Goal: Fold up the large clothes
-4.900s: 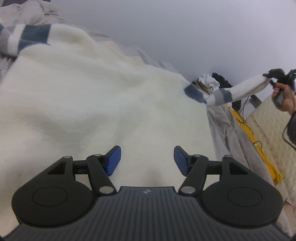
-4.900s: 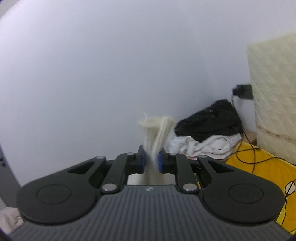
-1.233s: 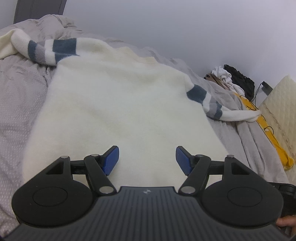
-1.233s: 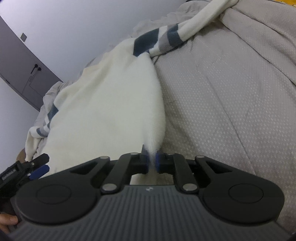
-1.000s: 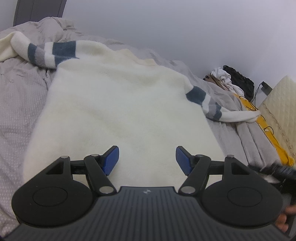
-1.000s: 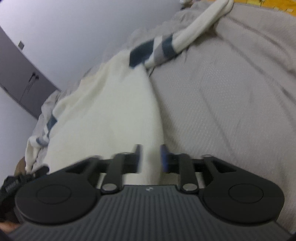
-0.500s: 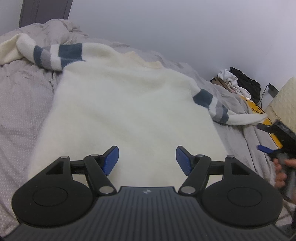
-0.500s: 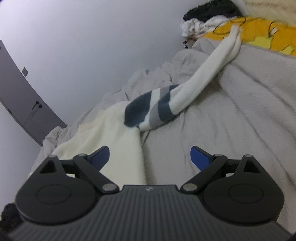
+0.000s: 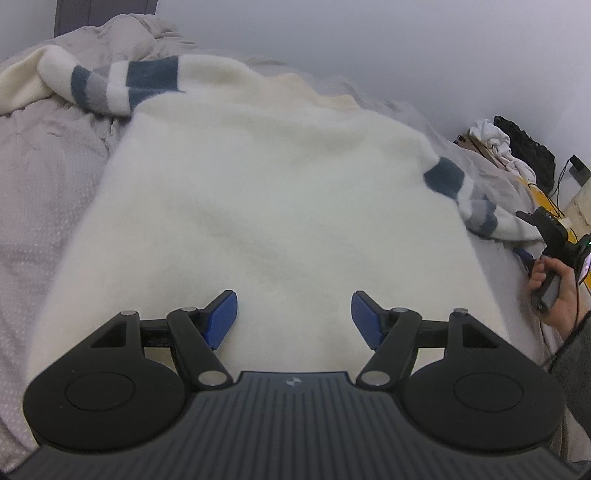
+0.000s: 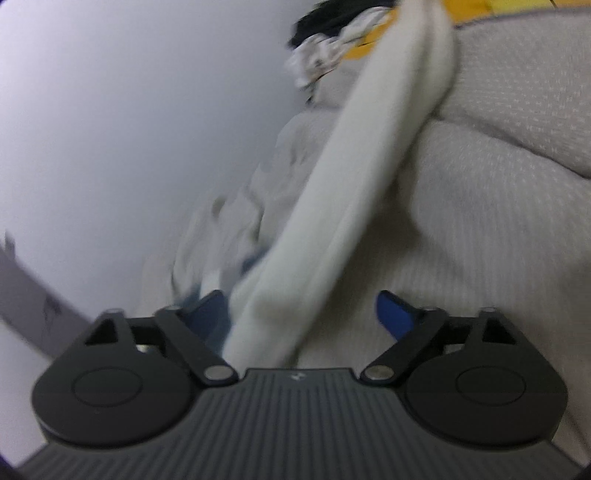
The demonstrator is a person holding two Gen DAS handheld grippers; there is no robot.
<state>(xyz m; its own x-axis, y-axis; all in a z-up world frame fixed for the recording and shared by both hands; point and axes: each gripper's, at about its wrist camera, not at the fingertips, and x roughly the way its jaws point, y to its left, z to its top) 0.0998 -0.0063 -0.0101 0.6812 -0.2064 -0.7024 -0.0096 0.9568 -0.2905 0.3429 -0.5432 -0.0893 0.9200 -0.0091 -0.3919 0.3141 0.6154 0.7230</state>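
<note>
Lying flat on the bed [image 9: 44, 192], the soft, floppy sweater [image 9: 280, 206] invites a sleeve [image 10: 354, 192] grip; right tool [image 10: 303, 314] wide, closing around it, left tool [image 9: 293, 317] wide, empty.

One sweater [image 9: 280, 206], two grippers [image 9: 294, 317]

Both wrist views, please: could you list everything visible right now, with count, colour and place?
sweater: one, cream with blue and grey sleeve stripes, spread flat on the bed.
right sleeve: one, cream, lying between the open right jaws.
bedcover: one, beige-grey, under the sweater.
clothes pile: one, black and white, far right by the wall.
yellow cloth: one, beyond the bed edge.
cables: black, near the pile.
left gripper: black with blue pads, open over the hem.
right gripper: same, open, just been closing.
hand: one, holding the right gripper.
</note>
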